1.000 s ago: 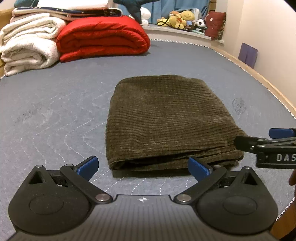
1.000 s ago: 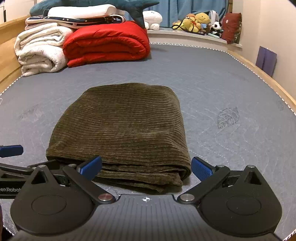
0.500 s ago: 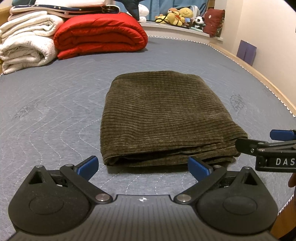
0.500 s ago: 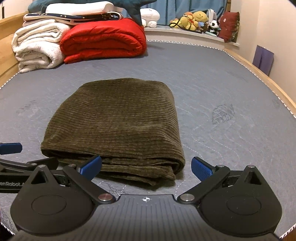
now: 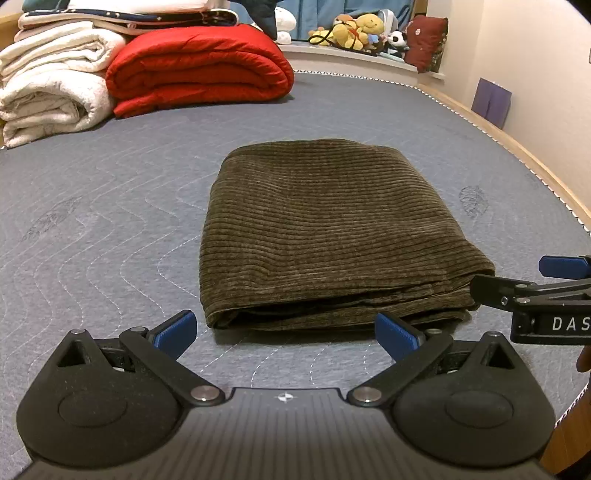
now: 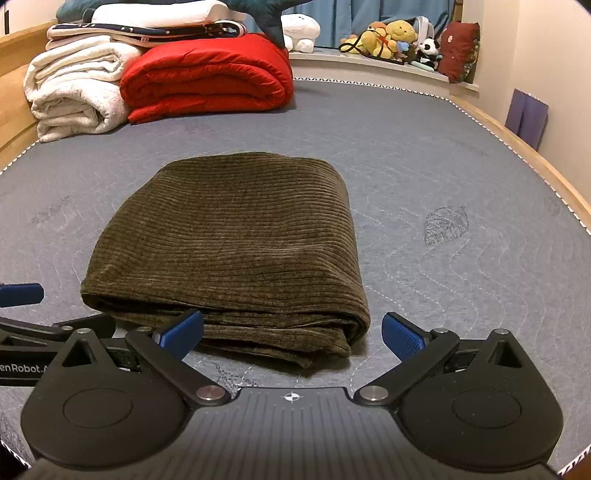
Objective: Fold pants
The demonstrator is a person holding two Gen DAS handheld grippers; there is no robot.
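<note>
The olive-brown corduroy pants [image 5: 328,236] [image 6: 232,243] lie folded into a compact rectangle on the grey quilted mattress [image 5: 110,229] [image 6: 461,221]. My left gripper [image 5: 286,334] hovers just in front of the bundle's near edge, open, nothing between its blue pads. My right gripper [image 6: 291,334] is likewise open and empty, in front of the bundle's near right corner. Each gripper shows at the other view's edge: the right one [image 5: 535,295] beside the bundle's right corner, the left one [image 6: 33,321] at the left.
Folded white blankets [image 5: 51,96] [image 6: 74,92] and a red duvet [image 5: 199,70] [image 6: 207,74] are stacked at the far left. Stuffed toys [image 5: 362,33] [image 6: 395,40] line the far ledge. A wooden bed frame [image 5: 517,147] and wall run along the right.
Both grippers have drawn back a little from the folded pants, so the bundle sits slightly farther off. The pants themselves have not moved.
</note>
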